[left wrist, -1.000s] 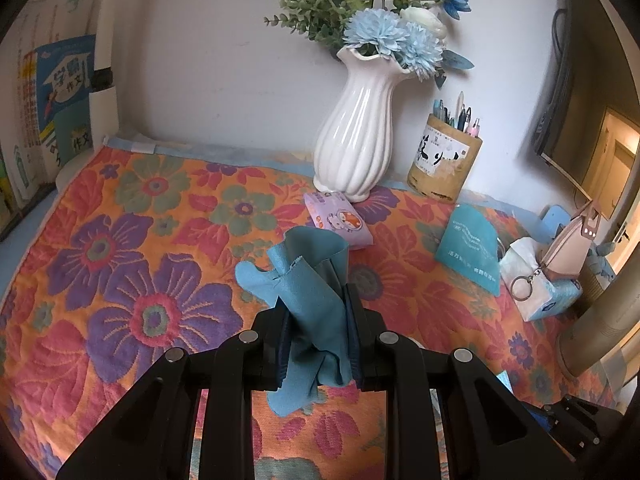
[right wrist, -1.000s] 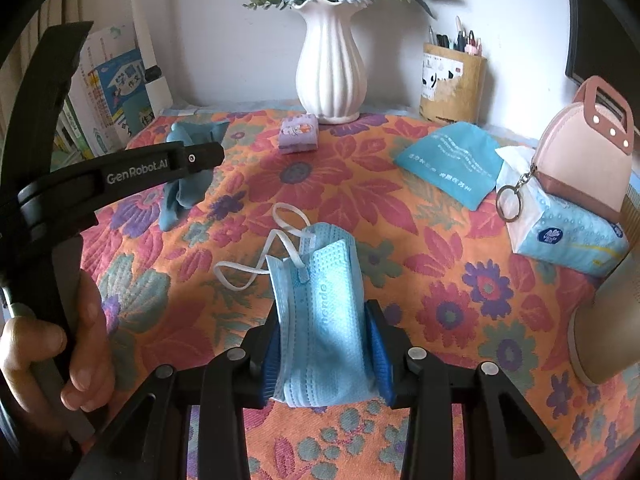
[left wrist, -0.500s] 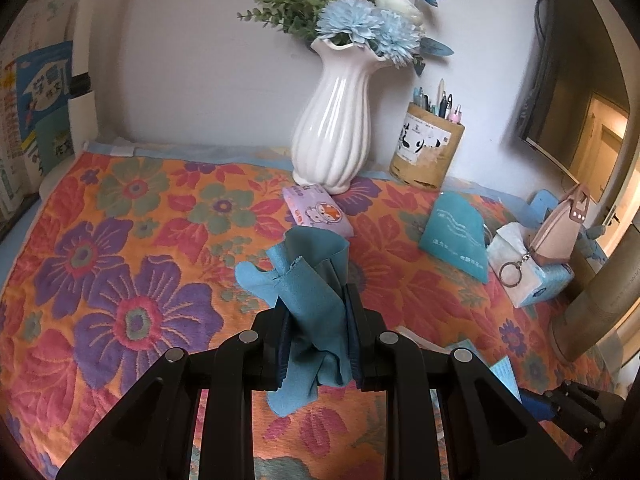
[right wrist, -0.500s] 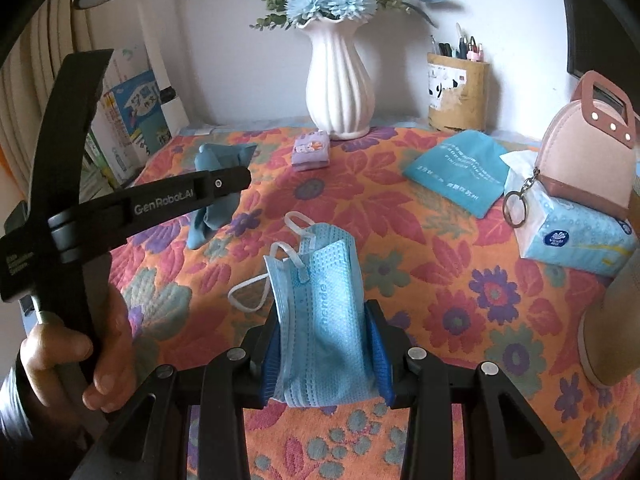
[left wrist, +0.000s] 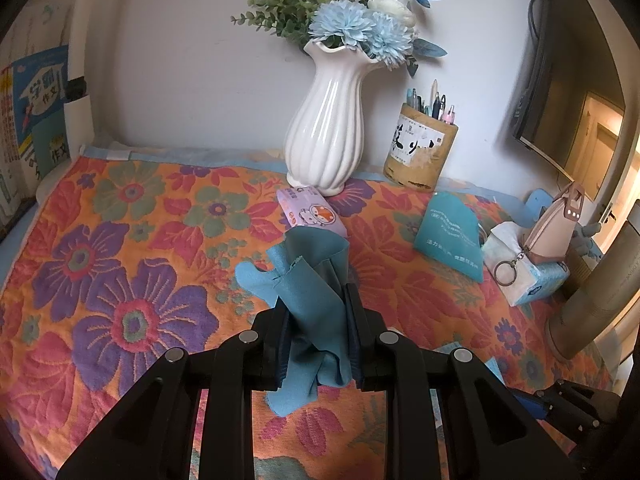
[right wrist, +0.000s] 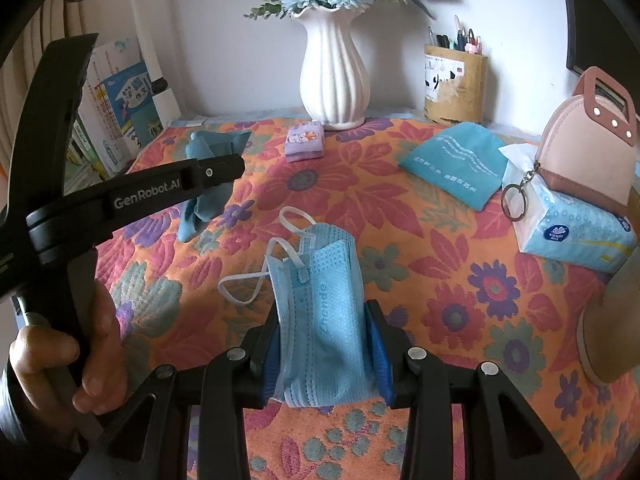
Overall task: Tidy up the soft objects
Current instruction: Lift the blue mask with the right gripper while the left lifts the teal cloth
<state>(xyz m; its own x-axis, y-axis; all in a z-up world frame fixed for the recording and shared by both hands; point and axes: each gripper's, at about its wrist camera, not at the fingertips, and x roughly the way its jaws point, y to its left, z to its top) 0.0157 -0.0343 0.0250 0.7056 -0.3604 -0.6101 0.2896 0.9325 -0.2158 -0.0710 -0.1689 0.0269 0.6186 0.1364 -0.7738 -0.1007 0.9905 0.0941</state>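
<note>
In the left wrist view the left gripper (left wrist: 318,322) was clamped on a teal cloth (left wrist: 310,280) at lower centre, the cloth bunched between the jaws and sticking up above a flowered tablecloth (left wrist: 120,248). In the right wrist view the right gripper (right wrist: 324,340) was closed on a folded blue mask (right wrist: 326,308) at lower centre, its white ear loops (right wrist: 256,280) trailing to the left over the tablecloth. There the left gripper crossed the left side of the frame, held by a hand (right wrist: 80,356) at lower left. A white vase (right wrist: 334,68) stood at top centre, a small purple pack (right wrist: 304,142) just below it, a teal pouch (right wrist: 456,164) and a tissue pack (right wrist: 576,228) at right, with a pink purse (right wrist: 592,140) on the tissue pack.
</note>
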